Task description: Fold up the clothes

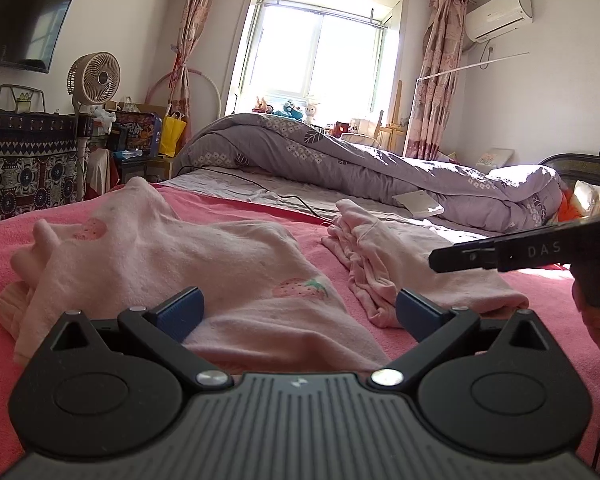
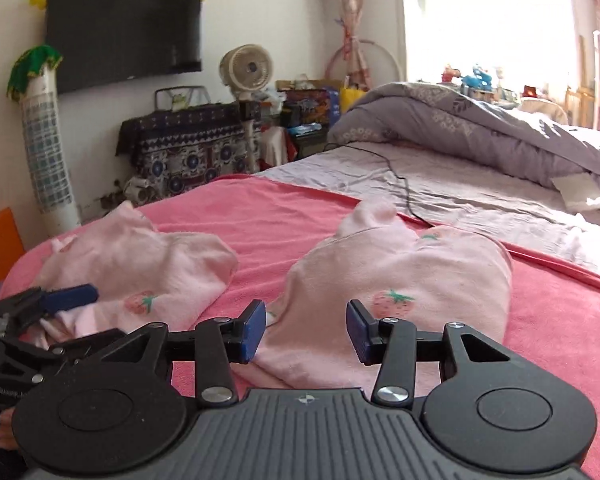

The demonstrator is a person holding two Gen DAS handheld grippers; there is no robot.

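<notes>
The left claw (image 1: 296, 312) stands wide open, its blue pads (image 1: 179, 314) far apart, low over a pale pink garment (image 1: 204, 264) that lies between them; the pads do not press on it. This garment is soft and fleecy, printed with pink strawberries that have green leaves, and it lies crumpled with deep folds on the pink blanket (image 1: 240, 210) that covers the near part of the bed. One thick fold rises at its left side like a sleeve.

The right claw (image 2: 306, 330) is partly open. A second pale pink garment (image 2: 400, 280) with the same strawberry print lies under and between its pads (image 2: 252, 330), which stand apart from the cloth at both sides and grip nothing. This piece is folded into a compact, rounded bundle with a small collar-like edge at its far end. In the left wrist view it (image 1: 384, 256) lies just to the right of the first garment, more wrinkled at its near edge, and one dark finger of the right claw (image 1: 496, 254) reaches in above it from the right.

Farther on, the bed shows a grey sheet (image 1: 284, 190) with a thin black cable (image 1: 296, 200) on it, and then a rolled lilac duvet (image 1: 340, 156) before the bright window (image 1: 320, 60).
</notes>
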